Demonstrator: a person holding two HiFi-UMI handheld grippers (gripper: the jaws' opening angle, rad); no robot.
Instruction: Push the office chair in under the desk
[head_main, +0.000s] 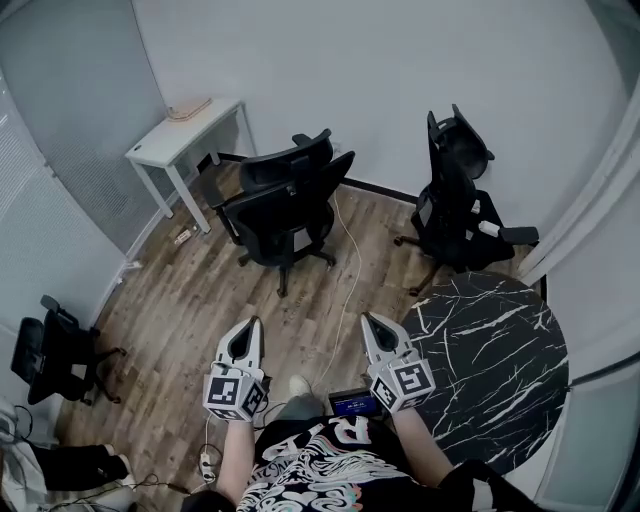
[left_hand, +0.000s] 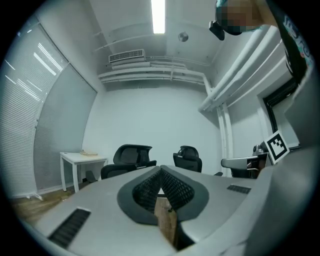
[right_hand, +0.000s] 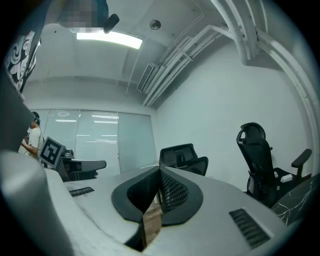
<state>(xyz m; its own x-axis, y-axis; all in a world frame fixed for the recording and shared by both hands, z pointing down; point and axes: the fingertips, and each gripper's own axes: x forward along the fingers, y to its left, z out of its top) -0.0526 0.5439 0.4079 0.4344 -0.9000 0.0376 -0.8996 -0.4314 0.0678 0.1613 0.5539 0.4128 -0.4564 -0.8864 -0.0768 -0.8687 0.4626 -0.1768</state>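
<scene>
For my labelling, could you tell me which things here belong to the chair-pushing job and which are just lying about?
Job: desk; chairs beside it; left gripper and right gripper, both shut, empty.
Lying about: right chair; left chair; marble table; cable; power strip.

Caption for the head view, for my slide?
Left gripper and right gripper, both shut and empty, point toward a black office chair beside the white desk.

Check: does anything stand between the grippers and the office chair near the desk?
No. Only bare wood floor lies between the left gripper, the right gripper and the office chair; a thin white cable trails alongside.
</scene>
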